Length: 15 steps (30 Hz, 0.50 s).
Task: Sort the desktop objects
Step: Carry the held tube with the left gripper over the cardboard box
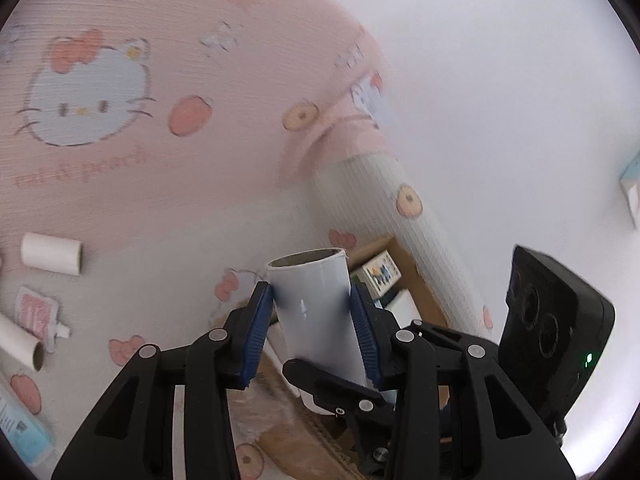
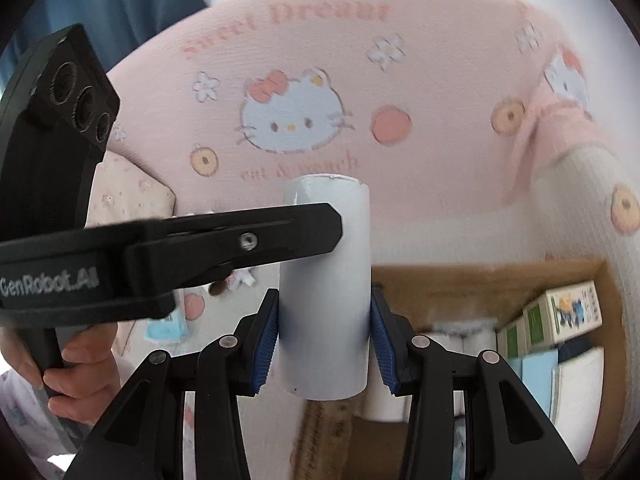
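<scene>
Here both tools clamp one white paper tube [image 1: 320, 312]: the left hand-held gripper [image 1: 316, 332] squeezes it between blue pads, and the right hand-held gripper [image 2: 322, 340] grips it too, above an open cardboard box [image 2: 480, 280] holding small cartons, beside a pink cartoon-cat blanket [image 2: 320, 80]

- Left wrist view looks close along its fingers, over the pink blanket [image 1: 120, 168].
- Right wrist view does likewise; both share the cardboard box [image 2: 500, 284].
</scene>
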{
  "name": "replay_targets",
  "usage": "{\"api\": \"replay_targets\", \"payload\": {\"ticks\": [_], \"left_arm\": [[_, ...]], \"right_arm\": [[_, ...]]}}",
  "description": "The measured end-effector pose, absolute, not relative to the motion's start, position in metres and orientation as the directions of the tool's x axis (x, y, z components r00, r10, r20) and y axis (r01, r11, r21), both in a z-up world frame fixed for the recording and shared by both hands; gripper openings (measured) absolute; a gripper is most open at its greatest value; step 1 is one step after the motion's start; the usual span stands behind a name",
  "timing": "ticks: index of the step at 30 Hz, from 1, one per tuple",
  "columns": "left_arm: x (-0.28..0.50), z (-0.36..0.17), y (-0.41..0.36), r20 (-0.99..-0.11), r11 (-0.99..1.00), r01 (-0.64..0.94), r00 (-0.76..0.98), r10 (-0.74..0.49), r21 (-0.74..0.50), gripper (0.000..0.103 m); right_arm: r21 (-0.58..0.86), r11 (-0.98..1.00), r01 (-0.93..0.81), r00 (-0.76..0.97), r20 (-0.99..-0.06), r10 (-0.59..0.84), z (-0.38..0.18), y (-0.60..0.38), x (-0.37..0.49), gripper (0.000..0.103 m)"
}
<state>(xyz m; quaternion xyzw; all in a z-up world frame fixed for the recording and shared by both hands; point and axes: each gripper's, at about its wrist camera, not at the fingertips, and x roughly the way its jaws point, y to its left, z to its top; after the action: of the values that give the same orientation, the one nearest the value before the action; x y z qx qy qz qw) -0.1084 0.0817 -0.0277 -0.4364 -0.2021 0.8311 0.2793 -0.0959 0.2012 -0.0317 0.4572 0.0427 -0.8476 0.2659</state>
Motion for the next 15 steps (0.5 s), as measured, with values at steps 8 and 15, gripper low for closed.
{"api": "replay_targets", "payload": {"ticks": [8, 15], "left_arm": [[-0.113, -0.023, 0.153, -0.714, -0.791, -0.418, -0.367, 0.596, -0.446, 0.043], [-0.133, -0.041, 0.187, -0.765, -0.776, -0.447, -0.26, 0.589, -0.445, 0.042]], "right_arm": [[0.151, -0.887, 0.436, -0.404, -0.848, -0.343, -0.046, 0.242, -0.102, 0.041], [0.188, -0.909, 0.373, -0.346, -0.881, -0.324, -0.062, 0.276, -0.114, 0.041]]}}
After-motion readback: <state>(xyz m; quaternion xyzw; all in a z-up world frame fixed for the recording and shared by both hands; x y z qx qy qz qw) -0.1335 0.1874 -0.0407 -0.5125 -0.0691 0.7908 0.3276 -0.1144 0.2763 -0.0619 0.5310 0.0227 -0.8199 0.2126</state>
